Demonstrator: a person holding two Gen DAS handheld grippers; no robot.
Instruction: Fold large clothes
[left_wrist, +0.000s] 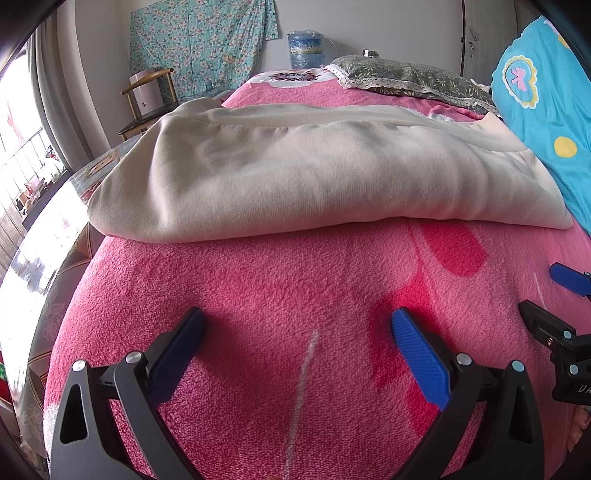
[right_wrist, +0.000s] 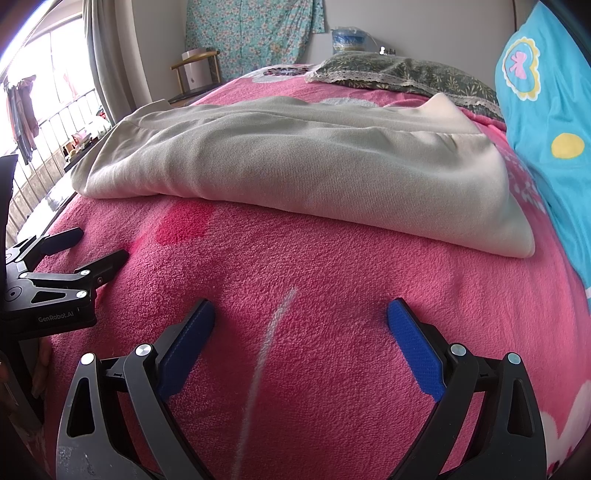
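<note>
A cream garment (left_wrist: 314, 173) lies on a hot-pink fleece blanket (left_wrist: 295, 295); a turquoise quilt (left_wrist: 546, 122) shows yellow dots, a grey-green floral pillow (left_wrist: 406, 79) has lace trim, and a teal flowered cloth (left_wrist: 199, 40) hangs behind.

The left gripper (left_wrist: 297, 325) is hovering low with its jaws spread wide, gripping nothing. The right gripper (right_wrist: 301, 314) is sitting just beside it, pointing the same way, its blue-padded fingers (right_wrist: 415, 347) likewise parted and empty.
</note>
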